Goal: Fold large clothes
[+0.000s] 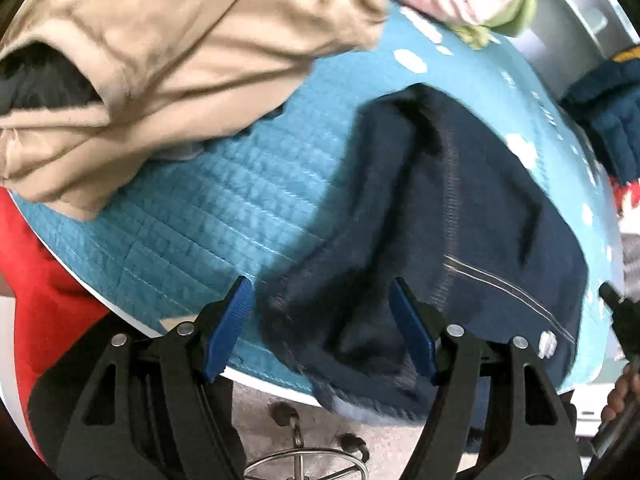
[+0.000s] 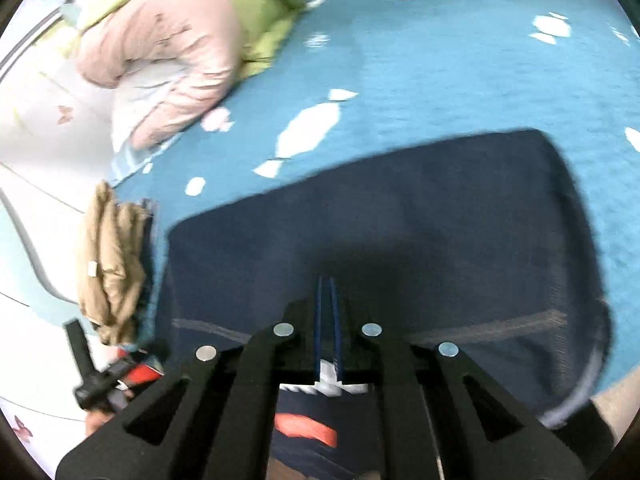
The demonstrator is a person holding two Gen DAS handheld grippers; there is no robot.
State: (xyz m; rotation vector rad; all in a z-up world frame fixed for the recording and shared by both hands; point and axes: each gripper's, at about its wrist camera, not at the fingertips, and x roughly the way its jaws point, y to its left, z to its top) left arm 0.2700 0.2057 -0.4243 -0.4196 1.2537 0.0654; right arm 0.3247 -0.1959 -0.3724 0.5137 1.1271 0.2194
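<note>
Left wrist view — navy garment between spread left tongs.

A teal quilted cover with white patches spread across the frame. At the bottom, a chrome chair base stood on pale speckled floor.

The left tool points steeply down, blue pads spread wide at 9 and 3 o'clock; the right tool has its pads pressed together.

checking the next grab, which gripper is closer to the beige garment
Left. The left gripper hangs open over the navy garment, with the beige garment just beyond its left finger. The right gripper, shut, is further along the navy cloth.
</note>
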